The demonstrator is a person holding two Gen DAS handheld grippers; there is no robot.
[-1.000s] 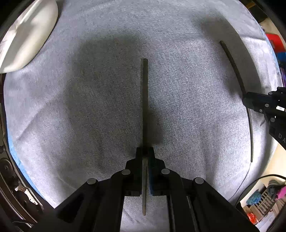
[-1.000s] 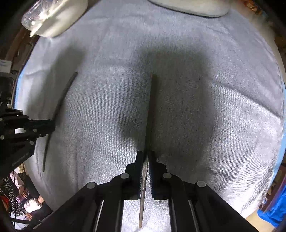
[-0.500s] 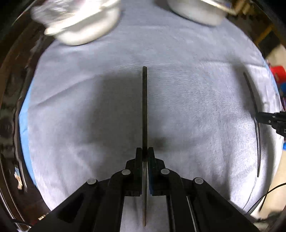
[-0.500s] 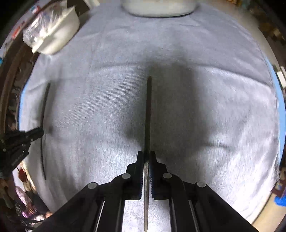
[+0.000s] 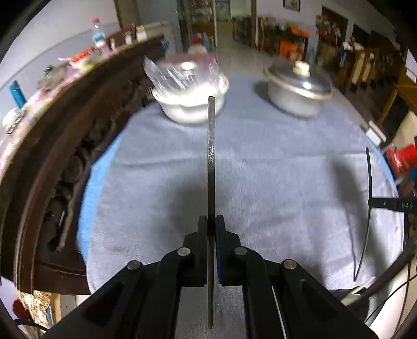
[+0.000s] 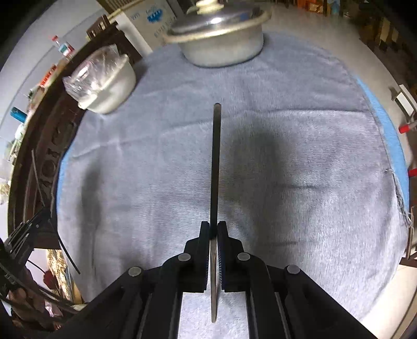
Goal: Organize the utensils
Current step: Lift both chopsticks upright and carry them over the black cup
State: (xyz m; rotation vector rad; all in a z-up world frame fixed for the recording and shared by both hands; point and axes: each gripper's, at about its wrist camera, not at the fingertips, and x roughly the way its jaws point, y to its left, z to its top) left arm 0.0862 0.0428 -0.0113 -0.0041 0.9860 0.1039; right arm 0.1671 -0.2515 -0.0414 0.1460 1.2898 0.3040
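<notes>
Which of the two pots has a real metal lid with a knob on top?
The metal pot on the right at the far edge of the grey cloth. The other pot, to its left, is only covered with crinkly clear plastic.

Little can be read. In the left wrist view, pale letters that look like "DAS" stand on the side of the right gripper's black finger (image 5: 402,205) at the right edge of the frame. In the right wrist view, a white box (image 6: 153,19) behind the lidded metal pot (image 6: 221,39) carries blue printed marks and a blue logo, too blurred to make out. Bottles and packets on the dark wooden sideboard (image 5: 52,146) bear coloured labels, none legible.
</notes>
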